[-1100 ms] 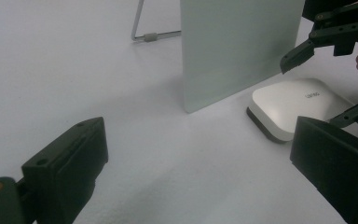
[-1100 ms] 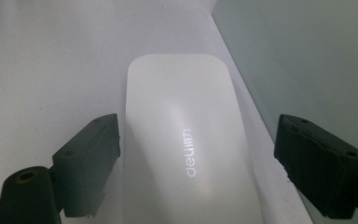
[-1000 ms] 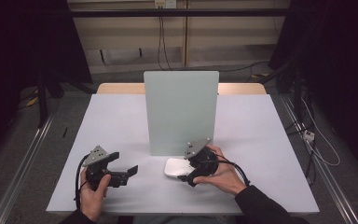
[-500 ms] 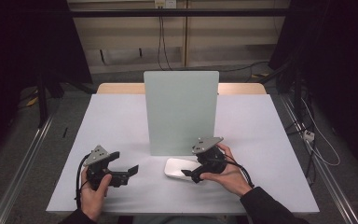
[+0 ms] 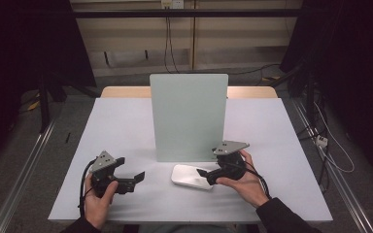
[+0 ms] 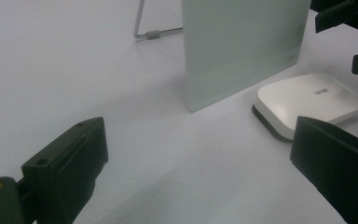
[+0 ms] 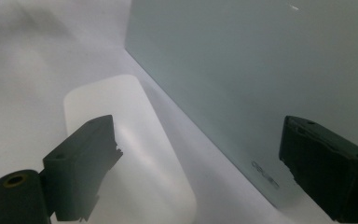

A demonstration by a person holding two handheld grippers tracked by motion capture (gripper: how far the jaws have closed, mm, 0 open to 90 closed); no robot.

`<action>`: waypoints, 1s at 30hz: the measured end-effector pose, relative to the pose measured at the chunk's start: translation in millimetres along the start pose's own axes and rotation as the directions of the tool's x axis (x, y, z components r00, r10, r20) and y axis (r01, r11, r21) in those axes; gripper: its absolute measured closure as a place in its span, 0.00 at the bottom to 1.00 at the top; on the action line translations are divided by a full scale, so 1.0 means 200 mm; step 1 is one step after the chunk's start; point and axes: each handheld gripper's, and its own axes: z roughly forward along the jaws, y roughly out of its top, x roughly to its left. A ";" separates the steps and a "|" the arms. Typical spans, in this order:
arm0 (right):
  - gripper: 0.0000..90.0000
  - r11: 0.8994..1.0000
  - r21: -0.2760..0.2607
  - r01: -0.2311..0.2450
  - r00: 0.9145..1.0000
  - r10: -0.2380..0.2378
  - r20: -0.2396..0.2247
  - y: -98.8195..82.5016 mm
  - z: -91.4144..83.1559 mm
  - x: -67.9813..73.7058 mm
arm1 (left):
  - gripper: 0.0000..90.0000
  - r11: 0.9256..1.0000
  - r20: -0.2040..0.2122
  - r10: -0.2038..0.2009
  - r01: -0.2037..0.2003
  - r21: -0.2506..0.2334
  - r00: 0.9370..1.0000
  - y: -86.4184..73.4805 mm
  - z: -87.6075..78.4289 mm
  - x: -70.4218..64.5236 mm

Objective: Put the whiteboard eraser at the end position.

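Note:
A flat white device [image 5: 187,175] with rounded corners lies on the white table [image 5: 121,126], just in front of an upright pale green panel [image 5: 189,116]. My right gripper [image 5: 205,176] is at the device's right end and points left. It is open; its jaws have just been closing a little, and nothing is gripped between them. In the right gripper view the device [image 7: 135,154] lies below the left jaw and the panel [image 7: 261,84] stands behind the right jaw. My left gripper [image 5: 138,175] stands open to the left, aimed at the device [image 6: 307,100], with nothing between its jaws.
A wire stand [image 6: 149,33] props the panel from behind. The table's near edge runs just below both hands. Dark floor, rails and cables surround the table. A wooden strip [image 5: 126,91] borders its far edge.
My right gripper has drawn back to the right, off the top of the white device, so more of the device shows. The left gripper and the device have stayed put.

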 end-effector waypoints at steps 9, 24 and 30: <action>0.12 0.997 -0.030 -0.066 0.996 0.068 0.062 -0.07 -0.07 -0.04 | 0.04 1.000 -0.012 0.000 0.000 0.001 1.000 0.00 0.00 0.00; 0.12 0.990 -0.073 -0.120 0.981 0.129 0.143 -0.19 -0.20 -0.09 | 0.05 1.000 -0.019 -0.006 0.006 -0.011 1.000 0.00 -0.01 0.00; 0.12 0.984 -0.084 -0.154 0.971 0.166 0.172 -0.25 -0.25 -0.11 | 0.04 1.000 -0.030 -0.009 0.009 -0.015 1.000 0.00 -0.01 0.01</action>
